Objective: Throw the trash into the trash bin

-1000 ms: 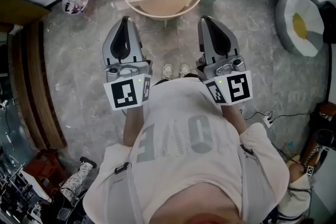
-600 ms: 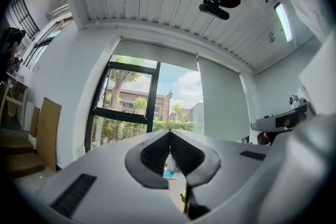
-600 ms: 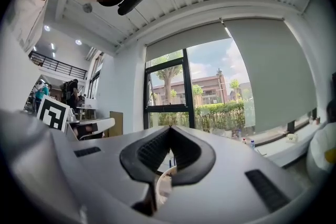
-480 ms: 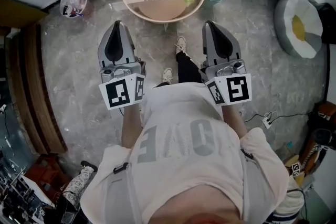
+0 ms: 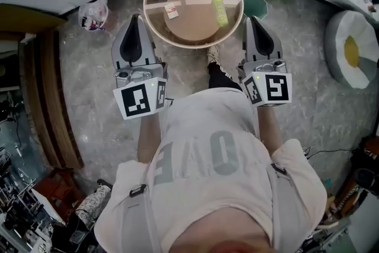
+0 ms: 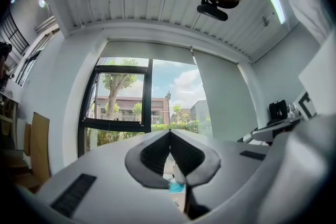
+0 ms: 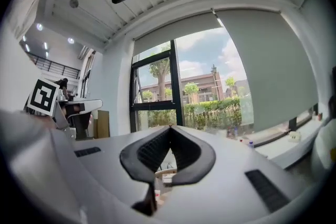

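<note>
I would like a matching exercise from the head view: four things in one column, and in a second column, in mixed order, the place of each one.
Things:
1. green bottle
2. teal bin
3. white plastic bag
4. egg-shaped cushion

Places:
A. on the floor, left of the round table in the picture
B. on the floor at the picture's far right
C. lying on the round table
D. on the floor at the table's right edge

Pairs: 1-C, 2-D, 3-A, 4-B

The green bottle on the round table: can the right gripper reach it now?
Probably yes. The green bottle lies near the right rim of the round table, close to the right gripper, nothing between. Its jaws are shut and must open first.
</note>
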### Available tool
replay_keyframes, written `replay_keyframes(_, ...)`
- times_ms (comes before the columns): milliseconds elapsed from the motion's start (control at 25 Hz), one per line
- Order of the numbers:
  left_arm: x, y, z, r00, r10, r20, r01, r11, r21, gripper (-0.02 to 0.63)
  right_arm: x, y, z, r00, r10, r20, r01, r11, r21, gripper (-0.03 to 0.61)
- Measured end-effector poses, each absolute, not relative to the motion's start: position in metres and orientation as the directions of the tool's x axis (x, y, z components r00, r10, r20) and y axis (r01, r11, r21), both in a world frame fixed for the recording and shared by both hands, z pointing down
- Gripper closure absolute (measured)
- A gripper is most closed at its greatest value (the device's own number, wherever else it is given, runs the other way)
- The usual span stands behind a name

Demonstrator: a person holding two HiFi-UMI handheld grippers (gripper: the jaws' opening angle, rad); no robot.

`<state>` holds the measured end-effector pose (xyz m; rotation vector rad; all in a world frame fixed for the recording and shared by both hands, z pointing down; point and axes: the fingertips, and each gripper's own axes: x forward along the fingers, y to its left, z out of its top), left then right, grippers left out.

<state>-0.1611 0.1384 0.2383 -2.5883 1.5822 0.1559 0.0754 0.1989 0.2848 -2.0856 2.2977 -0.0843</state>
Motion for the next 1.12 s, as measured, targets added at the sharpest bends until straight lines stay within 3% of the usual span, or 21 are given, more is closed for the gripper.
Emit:
replay_keyframes(280,-0.109,0.056,0.209,0.425,-0.887,-0.180,-0.905,-0.420,-0.065,0.603,0.095,0.093,0.288,-0.217,-0.976,0.009,-0.970,0.215,-0.110,0.565)
replay_keyframes(640,-0.082,-0.011,0.227,0.374,-0.920,-0.119,-0.927,-0.371,-0.050,0.603,0.103,0.005,0.310,-0.318,-0.945,0.077,-0.925,0.292,-0.242,0.565)
replay_keyframes(1120,-0.095,-0.070,0.239,0.440,-0.887,-0.138,-0.894,-0.447,0.023,0.603,0.082,-0.032,0.312,-0.241,-0.962,0.127,-0.954,0.210,-0.215,0.565)
